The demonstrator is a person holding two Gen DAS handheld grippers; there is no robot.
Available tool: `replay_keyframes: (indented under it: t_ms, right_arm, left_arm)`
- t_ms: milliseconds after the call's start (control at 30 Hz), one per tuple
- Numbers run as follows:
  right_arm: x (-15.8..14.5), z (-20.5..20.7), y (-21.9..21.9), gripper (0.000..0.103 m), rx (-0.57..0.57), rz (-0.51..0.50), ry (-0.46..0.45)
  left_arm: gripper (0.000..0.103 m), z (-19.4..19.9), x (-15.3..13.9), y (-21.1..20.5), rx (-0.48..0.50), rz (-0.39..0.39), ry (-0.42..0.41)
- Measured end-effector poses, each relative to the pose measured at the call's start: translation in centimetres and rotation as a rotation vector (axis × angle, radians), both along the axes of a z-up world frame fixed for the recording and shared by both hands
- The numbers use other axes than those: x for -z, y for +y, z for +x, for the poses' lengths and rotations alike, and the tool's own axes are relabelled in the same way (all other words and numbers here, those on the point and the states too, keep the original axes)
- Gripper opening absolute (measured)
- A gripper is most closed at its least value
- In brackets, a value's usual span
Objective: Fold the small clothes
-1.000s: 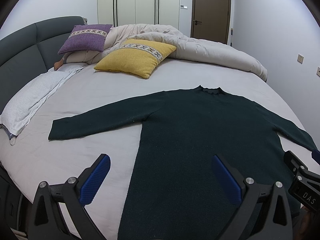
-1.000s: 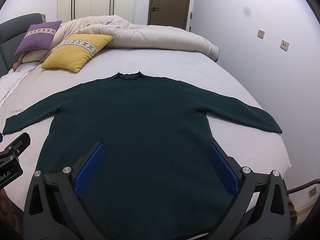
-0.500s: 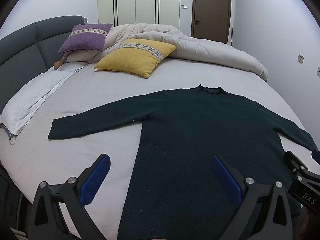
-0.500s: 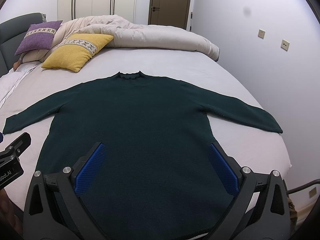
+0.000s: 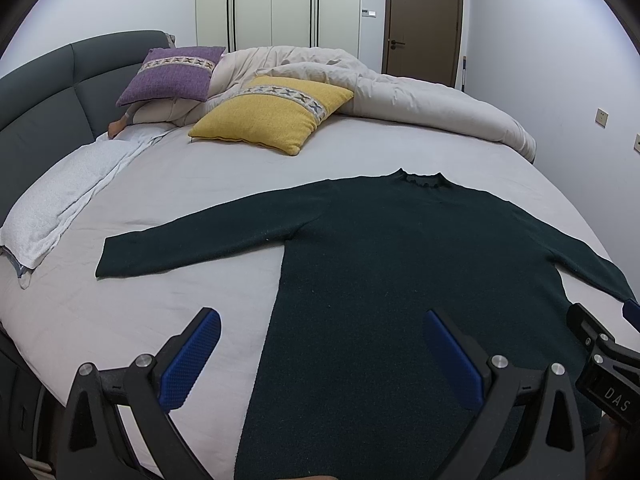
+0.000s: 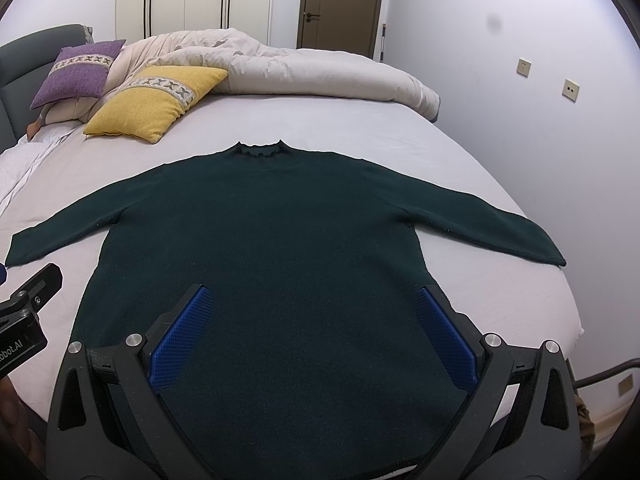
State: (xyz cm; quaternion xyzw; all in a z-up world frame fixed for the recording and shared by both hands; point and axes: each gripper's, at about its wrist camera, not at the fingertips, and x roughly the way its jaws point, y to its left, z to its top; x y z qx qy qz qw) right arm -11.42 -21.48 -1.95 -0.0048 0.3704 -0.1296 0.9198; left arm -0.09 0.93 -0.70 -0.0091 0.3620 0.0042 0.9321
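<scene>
A dark green long-sleeved sweater (image 5: 400,264) (image 6: 288,248) lies flat and face up on the light grey bed sheet (image 5: 168,312), collar away from me, both sleeves spread out sideways. My left gripper (image 5: 320,324) hovers open above the sweater's lower left edge, one blue pad over the sheet, the other over the cloth. My right gripper (image 6: 316,300) hovers open above the sweater's lower body, nothing between its blue pads. Each gripper's black body shows at the edge of the other view.
A yellow pillow (image 5: 272,114) and a purple pillow (image 5: 172,76) lie toward the headboard, with a bunched beige duvet (image 5: 400,96) behind them. A folded white towel (image 5: 60,204) lies at the bed's left side. The bed's near edge curves just under the grippers.
</scene>
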Motion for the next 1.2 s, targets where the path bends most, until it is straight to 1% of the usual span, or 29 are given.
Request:
replay_keyframes:
  t_ms: [500, 600, 700, 800, 933, 1033, 1100, 1167, 1200]
  right_arm:
    - [0.5, 0.1, 0.0, 0.103, 0.000, 0.004, 0.007]
    - [0.7, 0.4, -0.2, 0.103, -0.001, 0.006, 0.013]
    - [1.0, 0.8, -0.4, 0.103, -0.001, 0.006, 0.020]
    - [1.4, 1.2, -0.6, 0.103, 0.000, 0.010, 0.029]
    - [1.8, 1.9, -1.5, 0.103, 0.001, 0.019, 0.030]
    - [2.0, 2.6, -3.8, 0.103, 0.005, 0.067, 0.025]
    - [2.0, 3.1, -7.3, 0.103, 0.034, 0.121, 0.011]
    - [2.1, 3.5, -11.8, 0.103, 0.099, 0.172, -0.003]
    - [2.2, 3.7, -14.9, 0.103, 0.134, 0.209, -0.012]
  left_arm:
    - [0.103, 0.0, 0.0, 0.0, 0.000, 0.001, 0.001]
    - [0.103, 0.0, 0.4, 0.5, 0.003, 0.000, 0.008]
    - [0.103, -0.7, 2.2, 0.8, 0.004, 0.003, 0.012]
    - [0.103, -0.9, 2.7, 0.7, 0.002, 0.011, 0.015]
    - [0.103, -0.6, 2.5, 0.2, 0.020, 0.006, 0.018]
    - [0.103, -0.1, 3.0, -0.3, 0.054, 0.005, 0.033]
    - [0.103, 0.5, 3.5, -0.5, 0.081, -0.004, 0.048]
    - [0.103, 1.5, 4.1, -0.6, 0.104, -0.042, 0.089]
    - [0.103, 1.9, 4.5, -0.5, 0.111, -0.069, 0.110]
